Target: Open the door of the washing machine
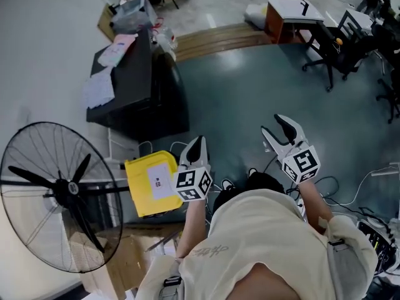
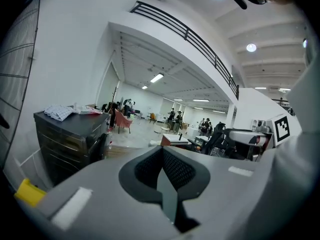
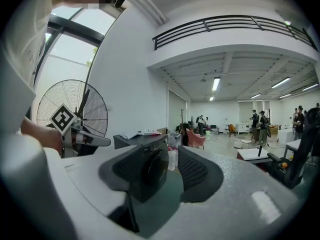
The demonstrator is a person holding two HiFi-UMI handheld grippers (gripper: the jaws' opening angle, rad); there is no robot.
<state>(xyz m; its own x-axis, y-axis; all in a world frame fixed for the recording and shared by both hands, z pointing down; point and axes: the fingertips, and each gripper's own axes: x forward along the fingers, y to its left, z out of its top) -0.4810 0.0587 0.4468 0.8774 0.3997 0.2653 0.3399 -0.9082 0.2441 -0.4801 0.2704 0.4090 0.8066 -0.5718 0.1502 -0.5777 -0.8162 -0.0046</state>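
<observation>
The black washing machine [image 1: 134, 83] stands against the white wall at the upper left, with papers on its top. It is some way ahead of both grippers. My left gripper [image 1: 196, 145] points toward it with its jaws together and nothing between them; in the left gripper view the machine [image 2: 70, 139] is at the left. My right gripper [image 1: 272, 125] is held further right over the grey floor, jaws apart and empty. In the right gripper view [image 3: 170, 166] the machine's dark front with its round door [image 3: 150, 164] shows through the gap.
A big standing fan [image 1: 59, 192] is close at my left. A yellow box [image 1: 153, 183] lies just left of the left gripper. Office chairs [image 1: 340, 49] and a white-topped desk [image 1: 290, 11] stand at the far right. Cables [image 1: 350, 192] run over the floor by my feet.
</observation>
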